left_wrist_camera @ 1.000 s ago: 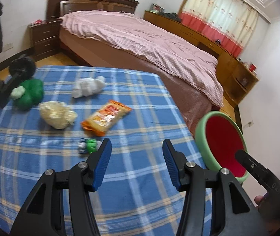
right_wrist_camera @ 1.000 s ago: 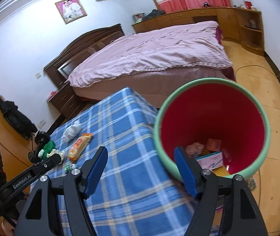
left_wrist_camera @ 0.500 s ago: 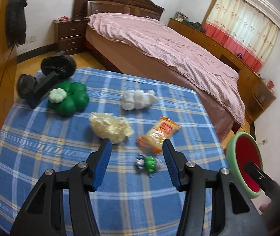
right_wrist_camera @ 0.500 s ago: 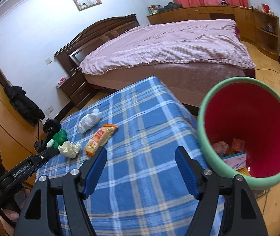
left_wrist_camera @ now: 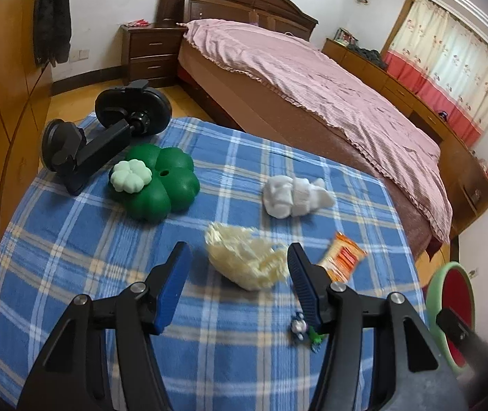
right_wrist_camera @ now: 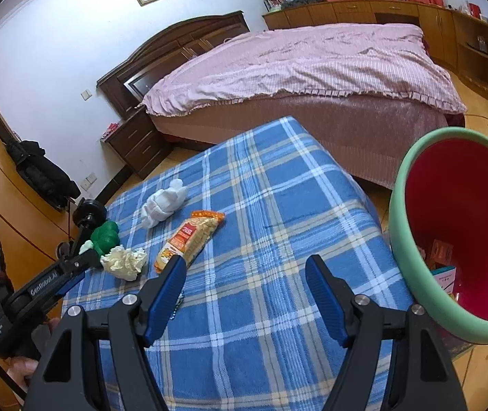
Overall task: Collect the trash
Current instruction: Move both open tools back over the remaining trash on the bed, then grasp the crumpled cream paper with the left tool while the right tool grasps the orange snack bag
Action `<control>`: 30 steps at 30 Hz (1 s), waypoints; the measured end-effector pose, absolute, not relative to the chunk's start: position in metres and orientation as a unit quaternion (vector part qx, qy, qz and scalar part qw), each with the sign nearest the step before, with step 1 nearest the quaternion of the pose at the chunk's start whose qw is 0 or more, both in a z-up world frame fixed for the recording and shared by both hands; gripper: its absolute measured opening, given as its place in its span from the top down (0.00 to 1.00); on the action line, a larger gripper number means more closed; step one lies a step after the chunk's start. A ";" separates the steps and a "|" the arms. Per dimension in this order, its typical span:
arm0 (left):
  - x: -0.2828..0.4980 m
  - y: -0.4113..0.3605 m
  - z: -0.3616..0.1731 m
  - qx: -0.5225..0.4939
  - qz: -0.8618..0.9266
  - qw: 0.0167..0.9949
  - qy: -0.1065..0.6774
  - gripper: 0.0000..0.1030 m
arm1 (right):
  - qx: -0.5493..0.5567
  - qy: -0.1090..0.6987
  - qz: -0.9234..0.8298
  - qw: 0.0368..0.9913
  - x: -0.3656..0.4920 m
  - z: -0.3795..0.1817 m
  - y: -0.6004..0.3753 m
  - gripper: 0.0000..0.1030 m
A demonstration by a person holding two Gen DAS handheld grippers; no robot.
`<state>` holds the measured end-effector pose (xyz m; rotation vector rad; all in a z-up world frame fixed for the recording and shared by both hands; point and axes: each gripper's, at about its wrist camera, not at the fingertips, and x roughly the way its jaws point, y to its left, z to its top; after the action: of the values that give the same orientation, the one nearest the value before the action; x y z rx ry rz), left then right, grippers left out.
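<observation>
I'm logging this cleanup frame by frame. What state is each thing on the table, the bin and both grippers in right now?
left gripper: open, straddling the cream wad
cream wad: crumpled, on the blanket
white tissue: crumpled, untouched
snack packet: lying flat
bin: open, some trash inside
right gripper: open, empty

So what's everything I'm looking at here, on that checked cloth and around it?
crumpled yellow paper: 1, pale yellow, on the cloth between the left gripper's open fingers
white tissue wad: 1, white, further back on the cloth
snack packet: 1, orange, right of the yellow paper
small wrapper: 1, green and white, near cloth edge, partly hidden
clover-shaped toy: 1, green, back left
black mount: 1, black, back left corner
plaid cloth: 1, blue, covering the table
bin: 1, green outside, red inside, right of the table, some rubbish inside
bed: 1, pink cover, behind
left gripper: 1, black with blue pads, open
right gripper: 1, same, open, empty
</observation>
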<state>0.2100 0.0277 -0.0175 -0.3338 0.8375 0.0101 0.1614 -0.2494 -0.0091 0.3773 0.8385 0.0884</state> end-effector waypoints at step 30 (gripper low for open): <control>0.228 0.016 -0.063 -0.159 -0.033 0.890 0.425 0.72 | 0.153 0.439 0.054 0.884 0.207 -0.042 -0.208 0.28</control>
<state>0.2285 0.0160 -0.0627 -0.3292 0.8833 -0.0690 0.2071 -0.2082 -0.0420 0.3187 0.9136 0.1118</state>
